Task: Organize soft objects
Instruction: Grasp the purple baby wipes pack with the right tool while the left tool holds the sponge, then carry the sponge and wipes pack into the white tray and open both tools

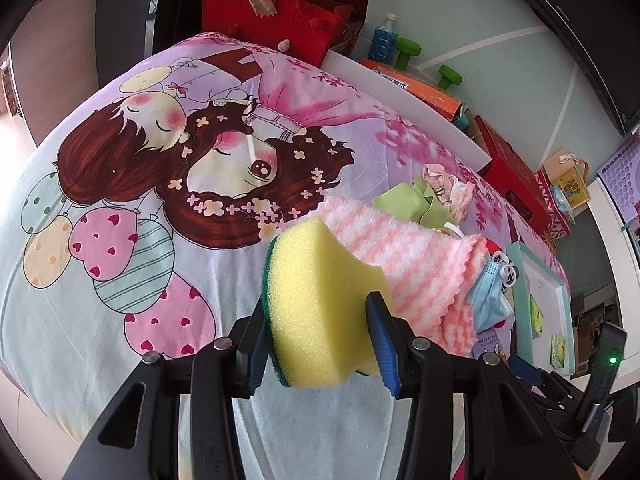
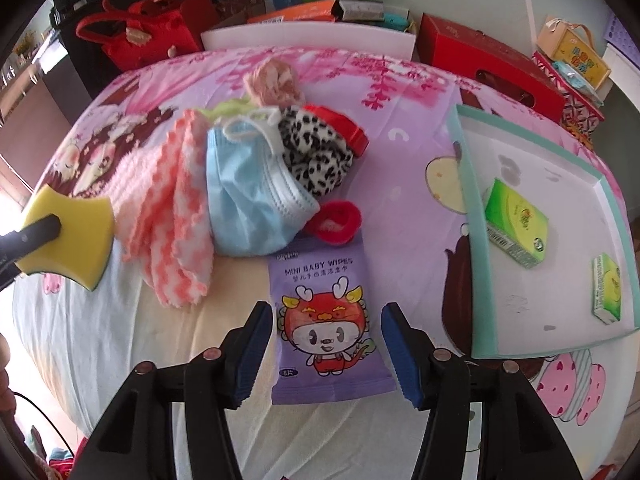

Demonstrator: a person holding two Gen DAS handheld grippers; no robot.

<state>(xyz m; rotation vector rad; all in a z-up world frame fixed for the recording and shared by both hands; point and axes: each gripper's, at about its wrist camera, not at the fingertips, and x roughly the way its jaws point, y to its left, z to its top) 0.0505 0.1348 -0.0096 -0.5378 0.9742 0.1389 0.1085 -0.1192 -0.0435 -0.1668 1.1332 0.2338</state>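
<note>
Between the two blue pads of my left claw (image 1: 320, 334), in the left wrist view, sits the yellow sponge (image 1: 320, 300) with its green scouring layer on the left side. The claw is clenched on it, and the foam bulges out past both pads. My worry here is the hold: the pads bite only the near end of the sponge, so most of it sticks out ahead, and a quick swing could let it pivot or squirt free. Just ahead and to the right of the sponge lies the pink-and-white fluffy cloth (image 1: 404, 264), and right of that the blue face mask (image 1: 490, 296). If I drop low on the way across, the sponge's far end could snag the cloth and drag it along the bed sheet (image 1: 120, 152).

Under my right claw (image 2: 326, 350), in the right wrist view, lies the purple pack of baby wipes (image 2: 326, 324), flat on the bed and between the pads. The claw is released; I see a gap on each side of the pack. It has the look of slick film, so I judge that a close from this height could skid off or only pinch a crease. The mask (image 2: 252, 196) and a red hair band (image 2: 338, 222) touch the pack's far end and may come along. To the right of the claw waits the green-rimmed tray (image 2: 464, 184), holding two green boxes (image 2: 516, 224); I could clip its near rim while carrying things over.
</note>
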